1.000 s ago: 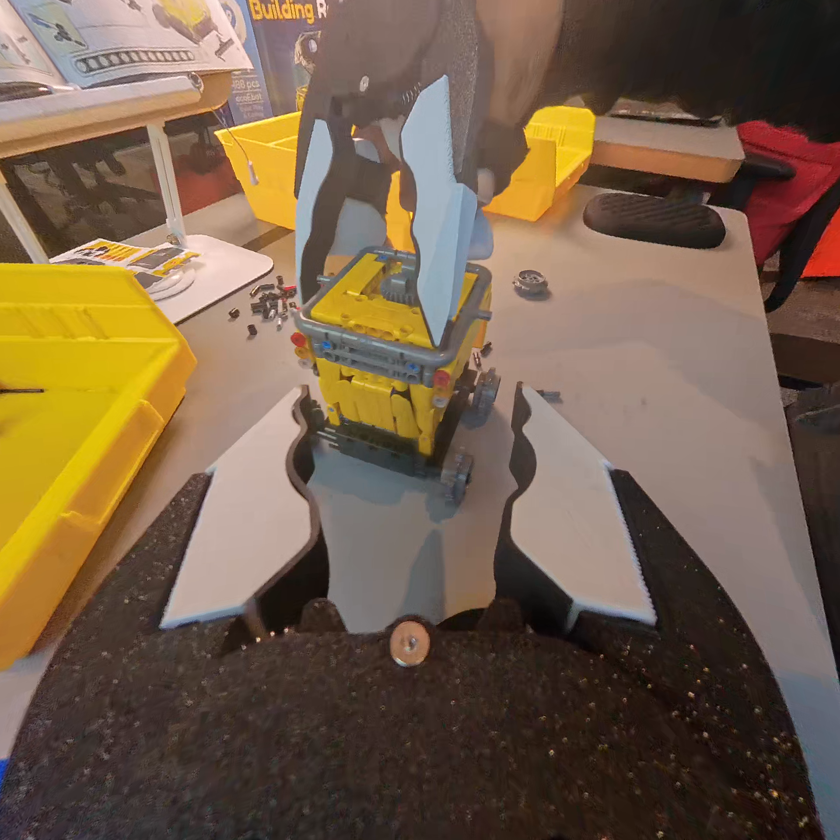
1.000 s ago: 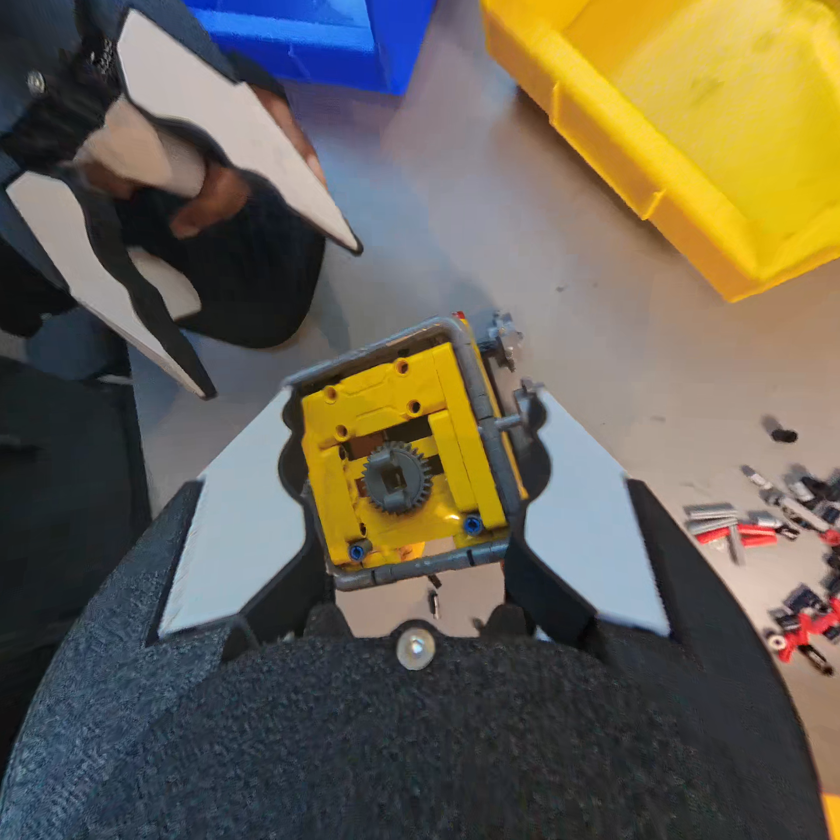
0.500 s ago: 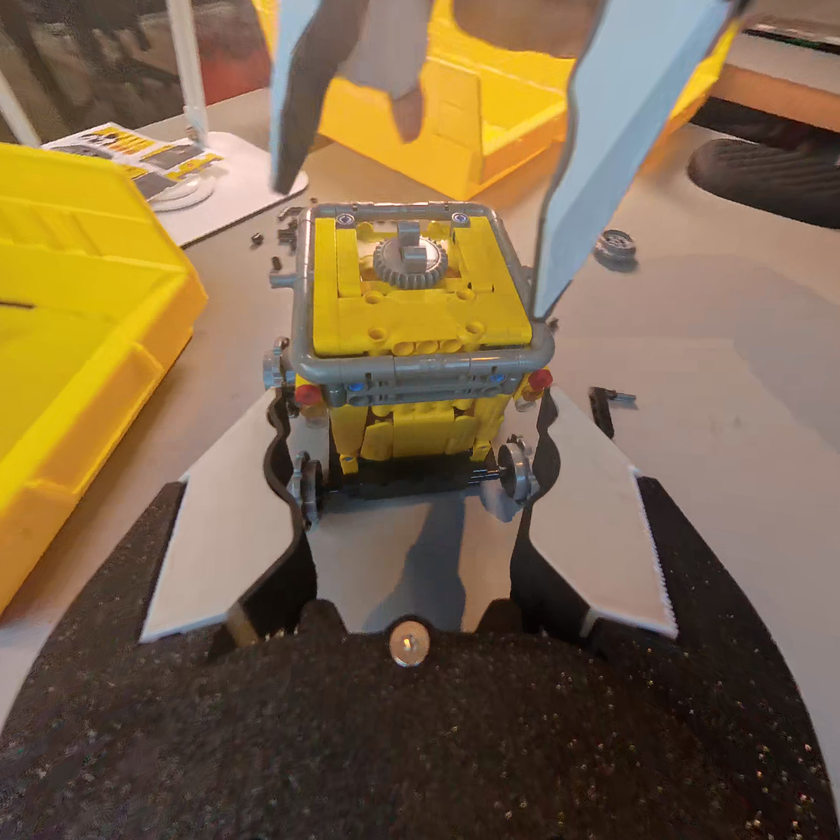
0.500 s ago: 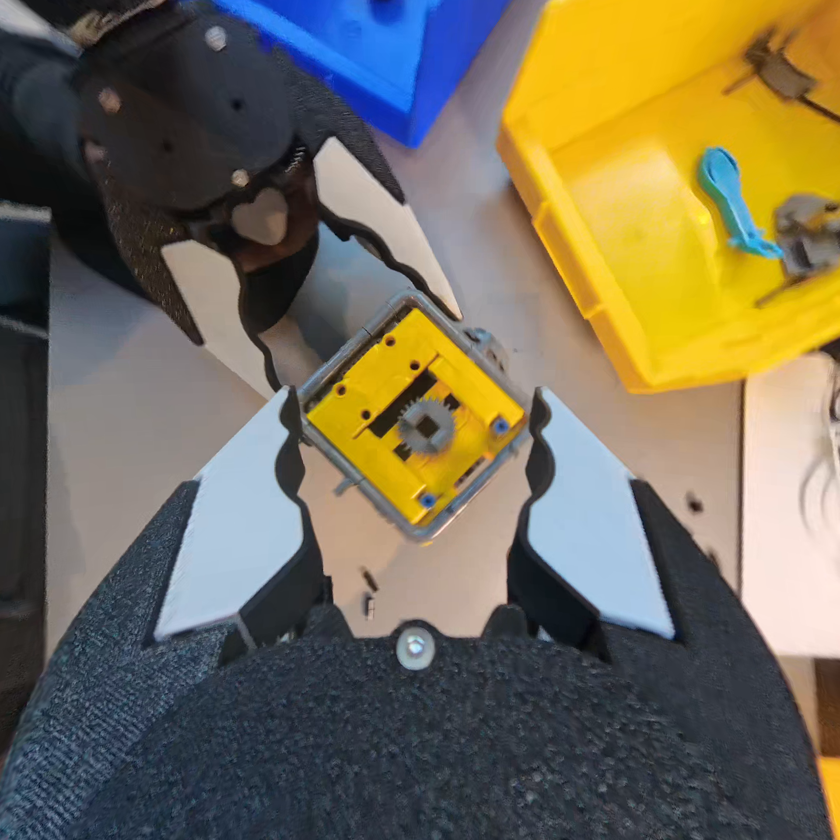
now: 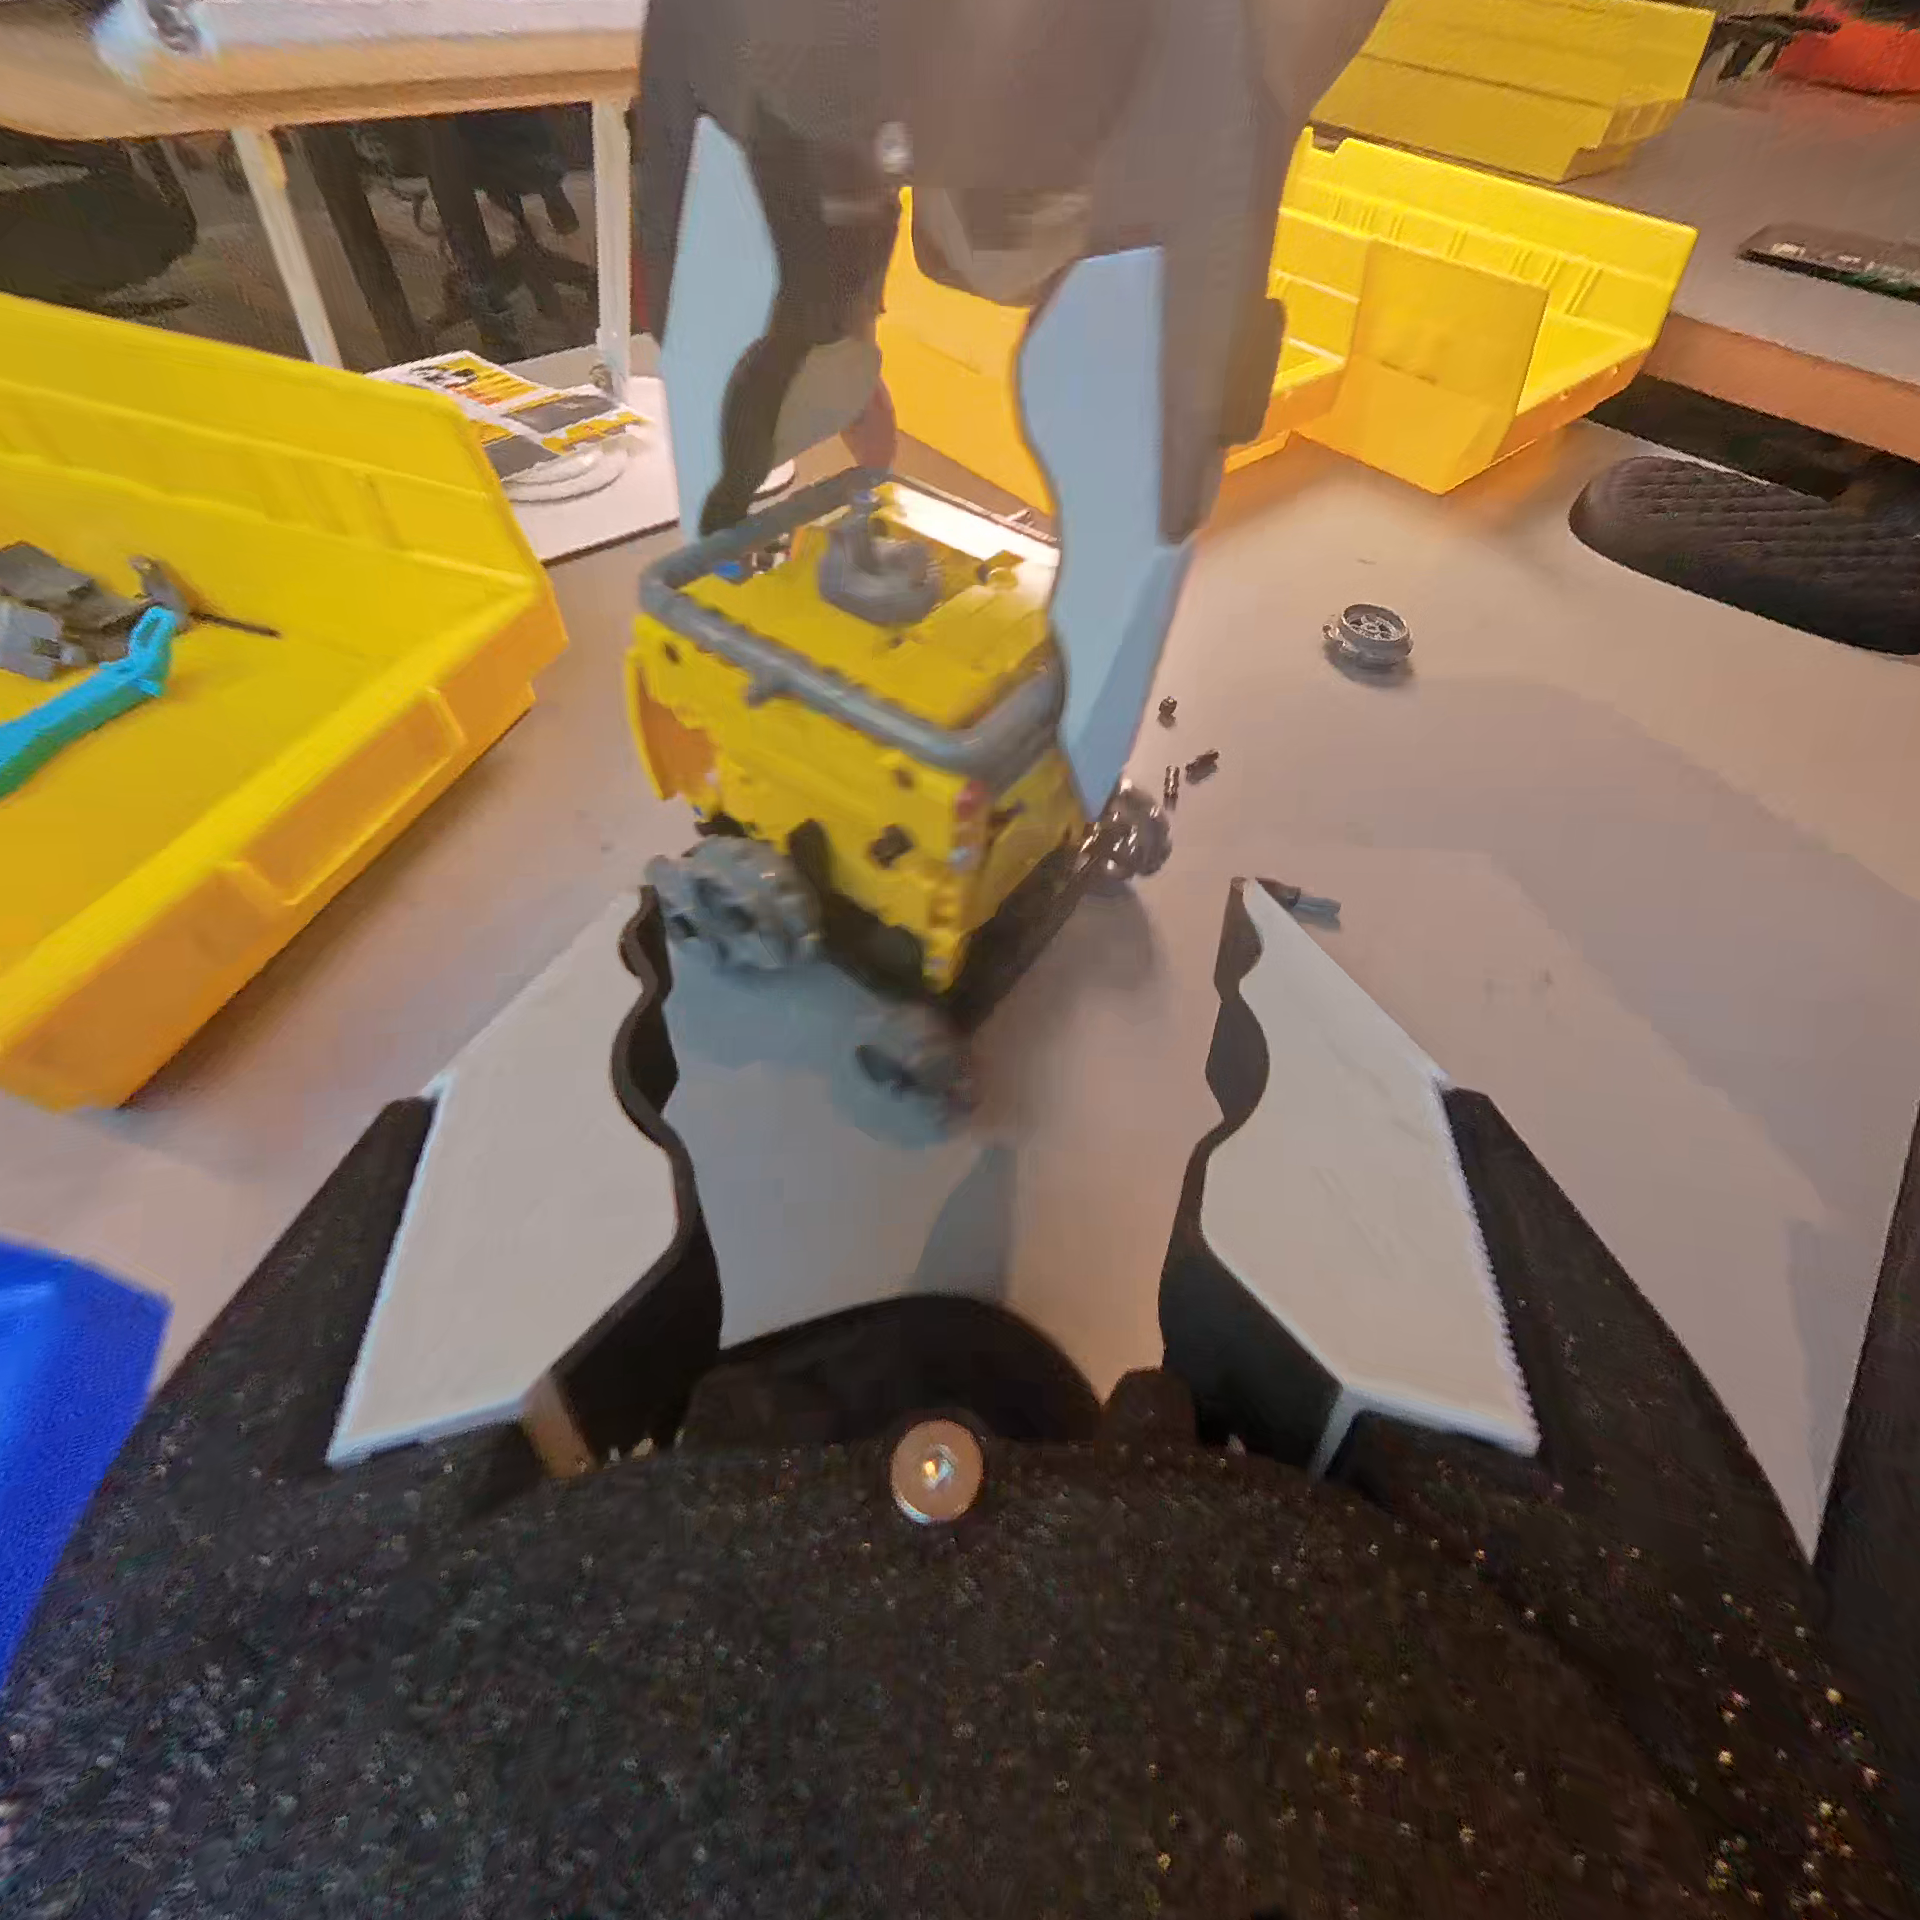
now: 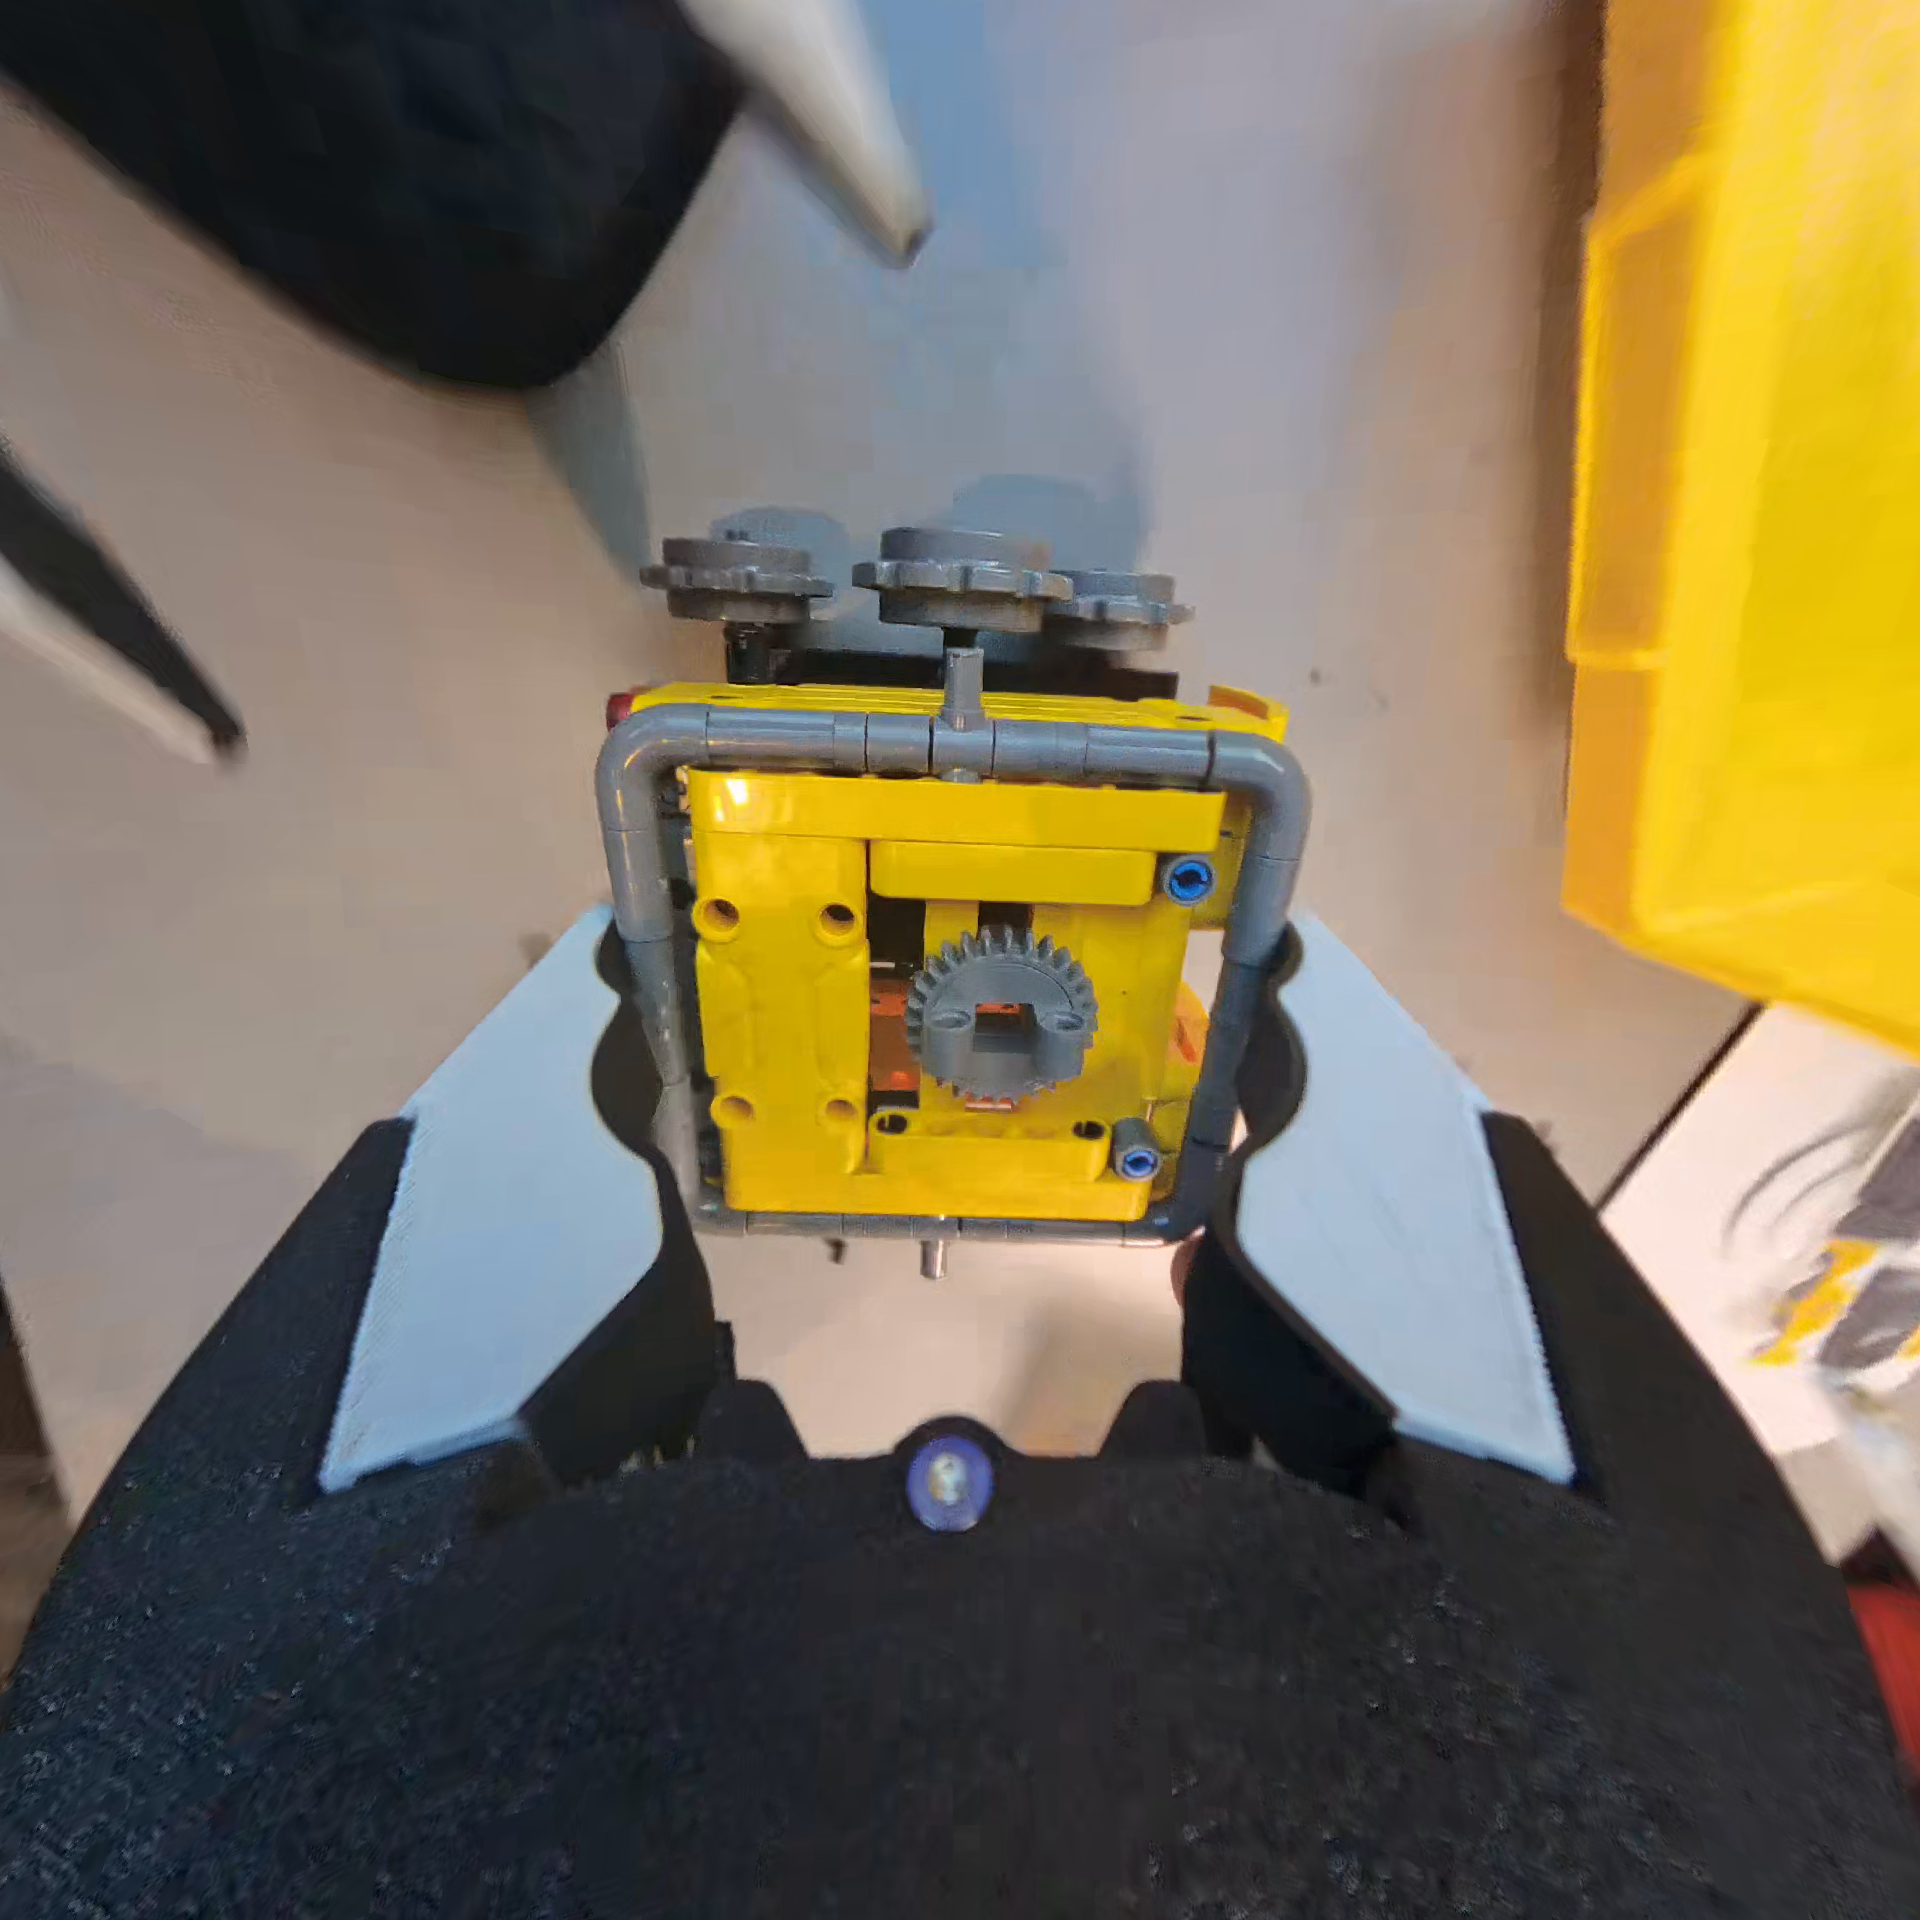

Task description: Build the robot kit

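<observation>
A: Claw first. How does the right claw stand?

B: Clamped on the yellow brick model. Its two pale fingers press the grey tube frame on the model's left and right edges, seen straight down from above.

A: And the model itself?

B: A boxy yellow body with a grey gear in the middle of its top and grey toothed wheels low on its far side. In the left wrist view it sits tilted, one corner down toward the grey worktop, with the wheels near the surface. I cannot tell whether they touch it; that part is blurred.

A: The left claw?

B: Apart, holding nothing. Its tips lie low over the worktop, just on the near side of the model, the left tip close beside a wheel.

A: What lies about?

B: A yellow bin to the left, holding a teal tool and some grey parts. More yellow bins stand behind the model. A loose grey wheel hub lies off to the right, with a few small dark pins near the model. A blue bin corner shows at the lower left.
</observation>
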`<state>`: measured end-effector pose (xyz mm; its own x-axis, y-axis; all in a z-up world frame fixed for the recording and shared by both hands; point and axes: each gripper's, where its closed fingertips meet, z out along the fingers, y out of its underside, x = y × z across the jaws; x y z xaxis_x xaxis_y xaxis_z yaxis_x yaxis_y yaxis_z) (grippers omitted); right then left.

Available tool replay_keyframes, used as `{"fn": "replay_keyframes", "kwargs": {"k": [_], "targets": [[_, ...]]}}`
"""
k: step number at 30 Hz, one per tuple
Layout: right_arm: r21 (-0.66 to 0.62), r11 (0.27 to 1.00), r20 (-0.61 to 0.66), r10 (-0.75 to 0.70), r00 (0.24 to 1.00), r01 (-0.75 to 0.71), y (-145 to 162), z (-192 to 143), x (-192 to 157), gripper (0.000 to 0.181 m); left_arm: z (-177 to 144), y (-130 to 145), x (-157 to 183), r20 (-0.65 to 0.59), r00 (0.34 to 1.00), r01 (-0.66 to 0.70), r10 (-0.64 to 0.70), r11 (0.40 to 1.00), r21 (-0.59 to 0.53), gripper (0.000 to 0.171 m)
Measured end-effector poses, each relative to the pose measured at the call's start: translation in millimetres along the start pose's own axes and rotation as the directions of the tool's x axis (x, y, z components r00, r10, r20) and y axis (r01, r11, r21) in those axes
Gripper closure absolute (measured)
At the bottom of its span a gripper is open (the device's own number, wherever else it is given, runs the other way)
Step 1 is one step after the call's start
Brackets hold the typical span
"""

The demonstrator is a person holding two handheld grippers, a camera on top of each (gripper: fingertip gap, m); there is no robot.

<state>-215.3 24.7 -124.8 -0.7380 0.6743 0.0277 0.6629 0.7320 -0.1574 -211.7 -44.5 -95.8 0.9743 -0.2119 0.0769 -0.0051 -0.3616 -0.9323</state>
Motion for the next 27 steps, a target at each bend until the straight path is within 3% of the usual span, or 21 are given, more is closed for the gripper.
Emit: {"fn": "replay_keyframes", "kwargs": {"k": [2,6,11,13,19,27], "targets": [[0.026,0.980,0.047,-0.199,0.979,0.198,2,-3,-12,0.066,-15,3,-10,-0.060,0.998,0.022,-0.022,1.000,0.007,0.065],[0.256,0.926,0.141,-0.320,0.937,0.278,-13,-20,-37,0.067,-24,8,-16,-0.255,0.966,0.039,-0.031,0.999,0.027,0.065],[0.362,0.863,0.148,-0.426,0.893,0.352,-24,-26,-56,0.067,-18,3,-2,-0.534,0.845,0.056,-0.031,0.998,0.029,0.061],[0.374,0.845,0.138,-0.458,0.878,0.382,-28,-23,-60,0.067,-17,10,6,-0.583,0.812,0.014,-0.019,1.000,-0.013,0.064],[0.368,0.801,0.094,-0.537,0.838,0.472,-37,-12,-58,0.067,4,46,6,-0.434,0.894,-0.197,0.113,0.968,-0.154,0.084],[0.370,0.771,0.043,-0.571,0.820,0.518,-44,-12,-48,0.067,-1,48,-4,-0.359,0.928,-0.168,0.103,0.974,-0.154,0.089]]}}
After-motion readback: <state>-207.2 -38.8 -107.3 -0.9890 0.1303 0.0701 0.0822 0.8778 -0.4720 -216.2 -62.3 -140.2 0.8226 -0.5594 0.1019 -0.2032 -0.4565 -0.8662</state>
